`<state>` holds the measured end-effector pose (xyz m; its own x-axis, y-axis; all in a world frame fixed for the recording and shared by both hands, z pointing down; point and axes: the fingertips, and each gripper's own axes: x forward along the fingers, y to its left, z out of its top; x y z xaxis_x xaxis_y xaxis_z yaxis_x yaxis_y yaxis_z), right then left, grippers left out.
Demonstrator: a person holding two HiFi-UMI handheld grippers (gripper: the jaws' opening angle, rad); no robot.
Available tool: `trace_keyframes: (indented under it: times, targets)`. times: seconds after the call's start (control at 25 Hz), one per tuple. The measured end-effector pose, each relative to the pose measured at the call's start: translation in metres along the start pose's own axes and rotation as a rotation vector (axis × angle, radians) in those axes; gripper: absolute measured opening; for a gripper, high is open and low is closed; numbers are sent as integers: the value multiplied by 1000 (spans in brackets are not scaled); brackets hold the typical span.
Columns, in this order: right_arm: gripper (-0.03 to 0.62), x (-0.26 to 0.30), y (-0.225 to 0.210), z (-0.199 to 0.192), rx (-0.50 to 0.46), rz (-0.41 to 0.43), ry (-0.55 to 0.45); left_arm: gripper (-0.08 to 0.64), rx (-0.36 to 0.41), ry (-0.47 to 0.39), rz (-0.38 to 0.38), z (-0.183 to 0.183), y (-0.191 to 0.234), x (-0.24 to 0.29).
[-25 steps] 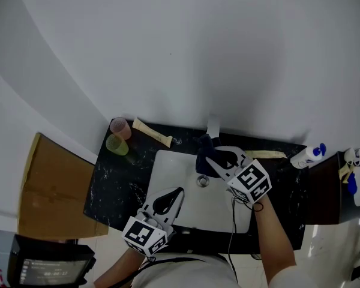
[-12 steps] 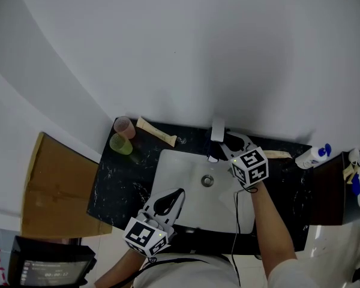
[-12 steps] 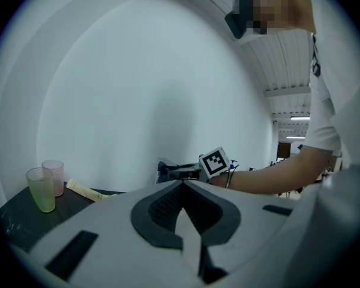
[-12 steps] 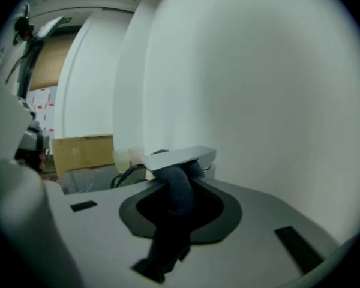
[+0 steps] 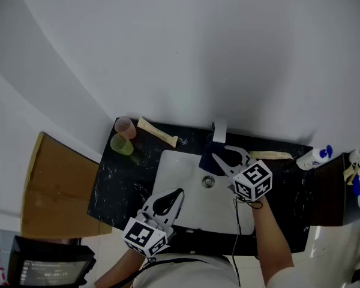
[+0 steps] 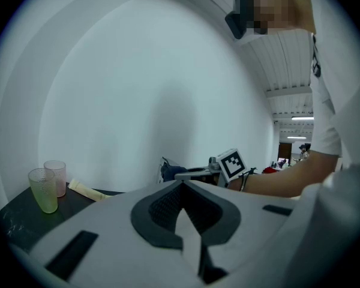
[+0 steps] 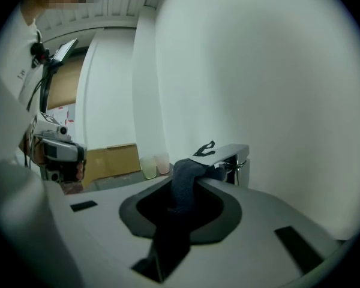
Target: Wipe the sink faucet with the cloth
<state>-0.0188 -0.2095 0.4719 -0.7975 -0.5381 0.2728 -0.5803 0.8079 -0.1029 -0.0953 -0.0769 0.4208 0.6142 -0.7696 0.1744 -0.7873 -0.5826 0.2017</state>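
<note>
A chrome faucet (image 5: 219,131) stands at the back of the white sink (image 5: 174,173); in the right gripper view the faucet (image 7: 231,156) shows just ahead of the jaws. My right gripper (image 5: 216,156) (image 7: 191,174) is shut on a dark blue cloth (image 5: 207,146) (image 7: 181,191), which lies against the faucet's front left side, under its spout. My left gripper (image 5: 177,193) (image 6: 183,186) hangs over the basin's front left, shut, with nothing between its jaws. The left gripper view also catches the cloth (image 6: 168,171) at the faucet.
A pink cup (image 5: 125,126) and a green cup (image 5: 121,144) stand at the back left of the black counter (image 5: 117,188), with a cream tube (image 5: 158,132) beside them. Another tube (image 5: 267,155) and a white bottle (image 5: 311,158) lie right of the faucet. A cardboard box (image 5: 57,188) stands to the left.
Half a second ago the right gripper was at the faucet's right side; it has come back left and down, with the cloth now at the faucet's front left. The left gripper has kept still.
</note>
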Motion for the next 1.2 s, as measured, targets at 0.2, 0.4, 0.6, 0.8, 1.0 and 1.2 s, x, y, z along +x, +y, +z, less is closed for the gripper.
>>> trace_keyframes:
  times: [0.2,0.4,0.6,0.8,1.0,1.2]
  targets:
    - [80,1,-35,-2,-27,-111,14,-2,3,0,-2,-3,2,0]
    - [80,6,-70,6,2,-170,13,-2,1,2,1,-4,3,0]
    - [80,-2,-30,9,-30,-82,-9,-3,1,17,13,3,2,2]
    - [80,-16,0,6,-33,-27,-27,-3,2,1,9,1,4,2]
    - [80,-2,-41,5,-74,-128,18,-2,-1,17,26,7,4,2]
    - [80,9,-59,11,-98,-155,34,-2,-5,6,17,-2,6,0]
